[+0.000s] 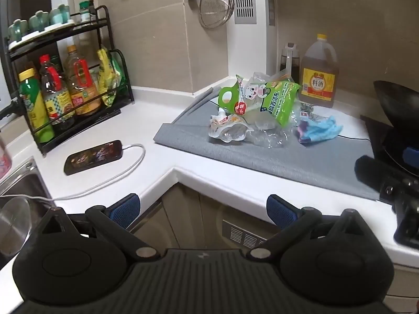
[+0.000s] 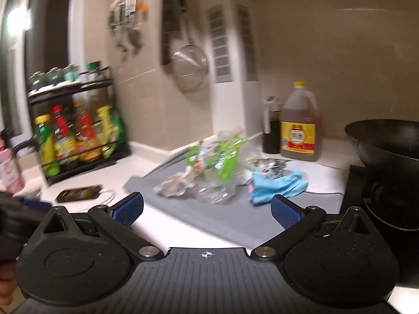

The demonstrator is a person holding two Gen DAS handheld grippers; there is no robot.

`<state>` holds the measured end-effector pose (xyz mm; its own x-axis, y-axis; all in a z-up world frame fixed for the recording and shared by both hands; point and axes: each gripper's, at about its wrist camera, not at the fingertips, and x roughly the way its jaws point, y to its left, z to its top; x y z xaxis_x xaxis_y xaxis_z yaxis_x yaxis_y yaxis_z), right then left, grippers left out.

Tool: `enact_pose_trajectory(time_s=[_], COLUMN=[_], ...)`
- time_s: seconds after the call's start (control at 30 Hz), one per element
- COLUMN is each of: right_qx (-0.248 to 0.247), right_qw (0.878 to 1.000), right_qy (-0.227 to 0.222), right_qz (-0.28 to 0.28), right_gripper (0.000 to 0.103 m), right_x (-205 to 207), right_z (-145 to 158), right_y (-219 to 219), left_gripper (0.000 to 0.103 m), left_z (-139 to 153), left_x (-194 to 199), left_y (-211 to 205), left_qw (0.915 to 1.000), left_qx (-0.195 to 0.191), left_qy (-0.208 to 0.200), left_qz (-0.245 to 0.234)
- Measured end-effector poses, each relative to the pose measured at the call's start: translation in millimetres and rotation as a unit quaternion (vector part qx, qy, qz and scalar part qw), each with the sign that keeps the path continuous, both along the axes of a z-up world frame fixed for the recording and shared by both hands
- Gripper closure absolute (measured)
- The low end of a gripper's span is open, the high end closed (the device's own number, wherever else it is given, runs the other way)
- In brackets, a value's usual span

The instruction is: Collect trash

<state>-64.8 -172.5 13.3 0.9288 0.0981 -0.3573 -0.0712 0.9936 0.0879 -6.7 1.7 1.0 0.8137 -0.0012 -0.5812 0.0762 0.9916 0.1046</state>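
Both tongs, left gripper [image 1: 203, 210] and right gripper [image 2: 207, 209], gape wide, empty; the trash [image 1: 258, 110] lies heaped on the grey mat [image 1: 235, 154], well ahead; take 1 wrapper at a time, pinching a raised fold of the green bag [image 1: 277, 99], clear of the blue cloth [image 1: 320, 130].

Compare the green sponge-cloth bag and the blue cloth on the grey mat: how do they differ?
The green sponge-cloth bag is glossy printed plastic, partly see-through; the blue cloth is matte, plain light blue fabric. The bag is propped up, leaning over the clear wrappers; the cloth lies low and bunched. The bag sits mid-mat; the cloth lies further right, toward the wok. Both are crumpled and rest on the grey mat, untouched by either gripper.
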Motion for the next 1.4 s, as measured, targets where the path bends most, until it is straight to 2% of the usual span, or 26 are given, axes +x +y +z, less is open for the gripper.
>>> enact_pose_trajectory(time_s=[0.17, 0.33, 0.73, 0.93, 1.07, 1.17, 1.4], right_qx=[-0.016, -0.015, -0.019, -0.014, -0.016, -0.016, -0.017], right_qw=[1.000, 1.000, 0.999, 0.999, 0.999, 0.999, 0.999], right_qy=[-0.012, -0.001, -0.006, -0.006, -0.007, -0.005, -0.005], right_qz=[-0.008, -0.022, -0.031, -0.033, -0.035, -0.036, -0.038], right_gripper=[0.000, 0.000, 0.000, 0.000, 0.000, 0.000, 0.000], right_x=[-32, -45, -63, -62, -62, -60, -59], right_z=[8, 9, 13, 14, 14, 13, 12], right_y=[11, 10, 6, 3, 4, 3, 4], left_gripper=[0.000, 0.000, 0.000, 0.000, 0.000, 0.000, 0.000], left_z=[3, 5, 9, 13, 10, 12, 6], left_x=[-24, -49, -59, -58, -55, -54, -53], left_y=[1, 5, -6, -5, -6, -5, -8], left_qw=[0.9999, 0.9999, 0.9999, 0.9995, 0.9997, 0.9992, 0.9998], left_qx=[-0.005, -0.008, -0.005, -0.021, -0.008, -0.023, -0.005], left_qy=[-0.007, -0.010, -0.005, 0.014, 0.016, 0.026, 0.013], left_qz=[0.009, 0.003, -0.012, -0.016, -0.017, -0.018, -0.018])
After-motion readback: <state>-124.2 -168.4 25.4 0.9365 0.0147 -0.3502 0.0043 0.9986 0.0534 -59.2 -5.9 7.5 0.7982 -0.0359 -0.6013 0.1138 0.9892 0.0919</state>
